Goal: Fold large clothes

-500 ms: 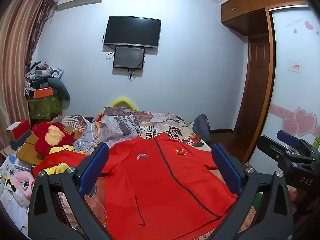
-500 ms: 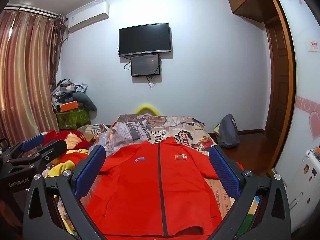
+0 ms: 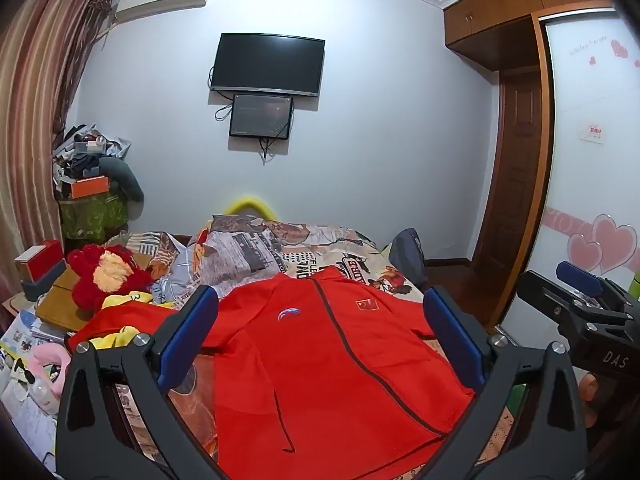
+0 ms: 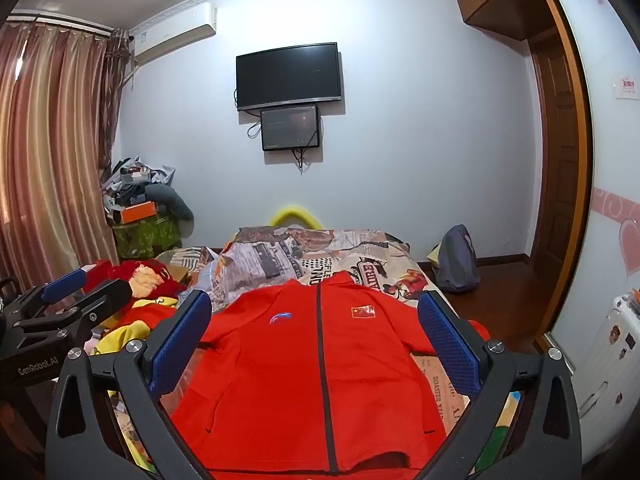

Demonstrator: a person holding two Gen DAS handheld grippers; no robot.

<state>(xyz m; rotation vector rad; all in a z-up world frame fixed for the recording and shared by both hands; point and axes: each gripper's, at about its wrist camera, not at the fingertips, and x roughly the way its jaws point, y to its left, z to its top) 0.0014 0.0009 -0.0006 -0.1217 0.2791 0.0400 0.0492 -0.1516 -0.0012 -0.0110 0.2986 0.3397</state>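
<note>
Your left gripper [image 3: 320, 332] hangs above the near end of the bed [image 3: 352, 248] with its blue-padded jaws spread wide and nothing between them. Beneath it the red jacket [image 3: 320, 368] lies flat, front up and zipped, collar toward the far wall, a small flag patch on its chest. One sleeve runs off to the left, beside a yellow garment [image 3: 120, 336] and a red plush toy [image 3: 104, 276]. At the right edge you can see your right gripper [image 3: 580, 300] (only partly in frame, jaws apart). A television [image 3: 267, 64] hangs on the wall ahead.
</note>
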